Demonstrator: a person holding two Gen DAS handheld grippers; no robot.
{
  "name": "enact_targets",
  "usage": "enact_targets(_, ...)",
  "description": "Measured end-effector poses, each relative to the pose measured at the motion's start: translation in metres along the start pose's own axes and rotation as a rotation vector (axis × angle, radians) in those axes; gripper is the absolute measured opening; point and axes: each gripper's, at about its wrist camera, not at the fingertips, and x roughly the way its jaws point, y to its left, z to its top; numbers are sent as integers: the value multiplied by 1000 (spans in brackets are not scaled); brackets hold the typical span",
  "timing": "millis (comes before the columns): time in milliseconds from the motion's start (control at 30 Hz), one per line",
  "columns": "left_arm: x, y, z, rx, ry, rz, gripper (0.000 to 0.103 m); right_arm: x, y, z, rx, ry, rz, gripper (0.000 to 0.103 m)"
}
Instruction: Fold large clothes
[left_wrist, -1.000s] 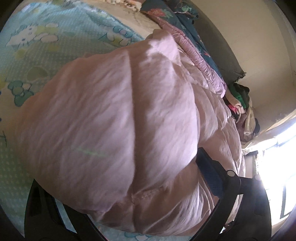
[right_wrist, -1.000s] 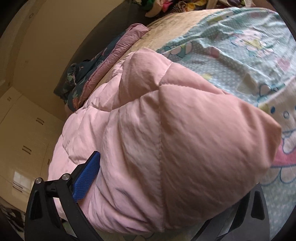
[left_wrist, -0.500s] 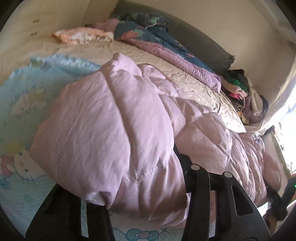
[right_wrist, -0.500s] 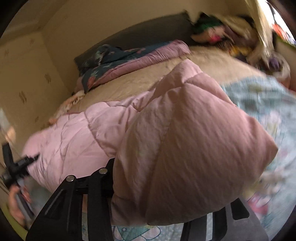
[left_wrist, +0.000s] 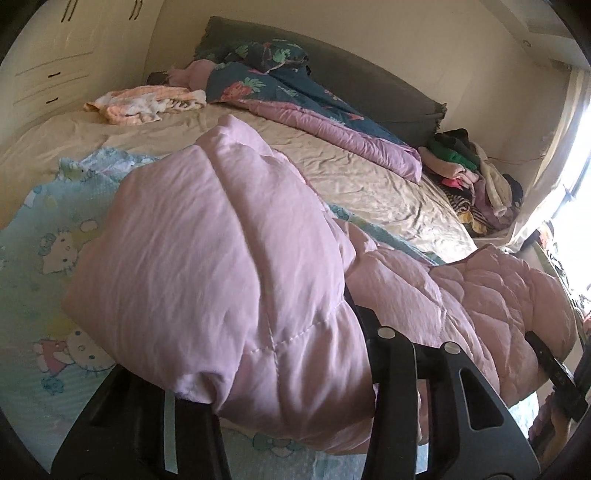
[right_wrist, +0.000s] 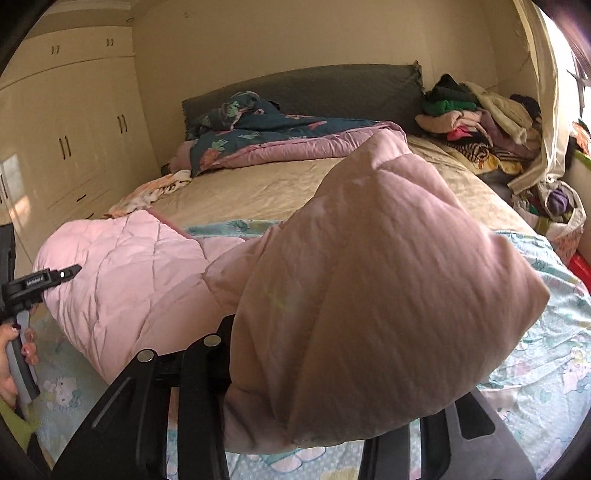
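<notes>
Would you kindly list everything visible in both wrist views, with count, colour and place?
Quilted comforter: one, pale pink, lifted at the near end of the bed, one bunched end in each hand-held gripper.
Cartoon-cat sheet: one, light blue, spread under the comforter.
Bedsheet: one, beige, covering the mattress.
Floral duvet: one, dark teal with mauve lining, crumpled by the headboard.
Headboard: one, grey, far end.
Patterned cloth: one, peach and white, far left of the bed.
Clothes pile: one, mixed colours, far right corner.
Wardrobe: one, cream, left wall.
Left hand-held gripper: black, closed on the comforter.
Right hand-held gripper: black, closed on the comforter.
</notes>
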Motion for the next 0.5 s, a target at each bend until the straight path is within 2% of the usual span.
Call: enact_targets(500,-48,-1,-28,38,14,-3,34,-51,14,-34,-17,29,-10,35)
